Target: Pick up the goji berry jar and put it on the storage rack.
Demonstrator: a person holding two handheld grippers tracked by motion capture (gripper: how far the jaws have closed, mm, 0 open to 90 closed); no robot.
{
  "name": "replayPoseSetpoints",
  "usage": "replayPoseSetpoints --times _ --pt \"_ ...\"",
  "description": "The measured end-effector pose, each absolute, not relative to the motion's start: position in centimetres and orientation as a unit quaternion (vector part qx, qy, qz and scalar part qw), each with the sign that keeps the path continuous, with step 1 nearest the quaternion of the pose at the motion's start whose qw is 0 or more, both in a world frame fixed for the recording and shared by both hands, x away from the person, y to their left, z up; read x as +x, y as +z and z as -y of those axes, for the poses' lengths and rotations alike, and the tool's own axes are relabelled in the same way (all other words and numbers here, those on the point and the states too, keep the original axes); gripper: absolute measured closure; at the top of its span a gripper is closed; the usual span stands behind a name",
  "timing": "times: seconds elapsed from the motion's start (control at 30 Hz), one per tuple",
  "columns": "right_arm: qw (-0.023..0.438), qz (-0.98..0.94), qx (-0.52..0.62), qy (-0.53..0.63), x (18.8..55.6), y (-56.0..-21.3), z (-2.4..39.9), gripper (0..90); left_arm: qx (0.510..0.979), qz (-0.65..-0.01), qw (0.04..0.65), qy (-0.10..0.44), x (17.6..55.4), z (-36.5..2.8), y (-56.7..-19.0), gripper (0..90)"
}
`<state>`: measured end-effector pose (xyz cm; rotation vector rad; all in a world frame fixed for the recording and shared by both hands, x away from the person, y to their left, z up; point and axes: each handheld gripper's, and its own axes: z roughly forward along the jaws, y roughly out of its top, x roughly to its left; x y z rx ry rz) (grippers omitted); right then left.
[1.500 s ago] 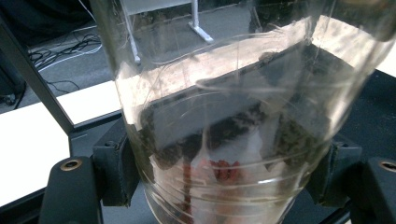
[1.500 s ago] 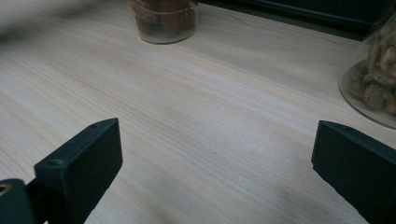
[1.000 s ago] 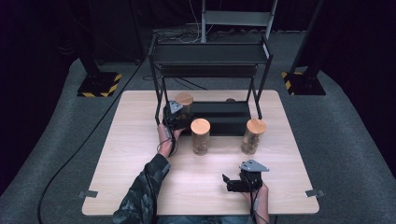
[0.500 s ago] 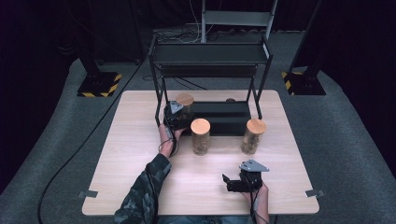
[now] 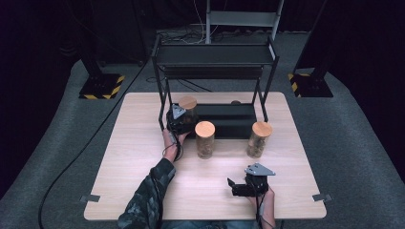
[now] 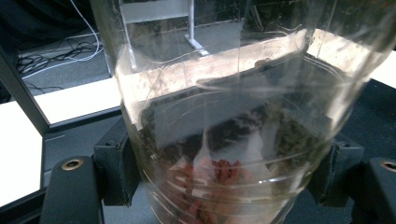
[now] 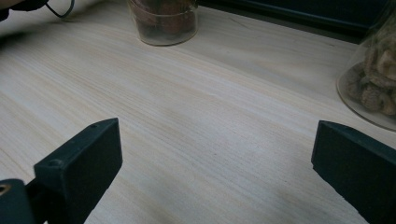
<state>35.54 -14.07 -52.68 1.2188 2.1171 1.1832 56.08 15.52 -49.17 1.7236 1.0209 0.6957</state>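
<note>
Left tool (image 5: 177, 120), at the left post of the black rack (image 5: 215, 55), is clamped on a cork-lidded glass jar (image 5: 188, 109) standing on the rack's bottom shelf; in the left gripper view both pads press the jar's (image 6: 233, 116) wall, with reddish pieces at its base. Middle jar (image 5: 205, 139) and right jar (image 5: 259, 139) stand on the worktop (image 5: 129, 157) before the rack. Right tool (image 5: 244, 186), near the front edge, has its jaws wide apart and holds nothing.

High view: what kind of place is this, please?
Probably a recording studio or lab, not a home: black curtains surround a light wooden table, yellow-black striped stand bases sit on grey carpet, and cables lie behind the black metal shelf rack.
</note>
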Motion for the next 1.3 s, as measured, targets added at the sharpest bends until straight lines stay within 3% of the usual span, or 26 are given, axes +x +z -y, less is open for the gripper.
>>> replayPoseSetpoints --times 0.57,0.83,1.3 --pt "0.212 -0.762 0.439 0.426 35.5 -52.7 14.1 0.9 0.708 -0.435 0.485 0.272 56.2 -15.5 -48.8 23.9" --pt "0.212 -0.762 0.439 0.425 35.6 -52.7 14.1 0.9 0.715 -0.447 0.474 0.254 56.3 -15.6 -47.5 8.4" --pt "0.211 -0.763 0.439 0.425 35.6 -52.7 14.1 0.9 0.733 -0.461 0.449 0.221 56.1 -15.7 -45.6 0.1"
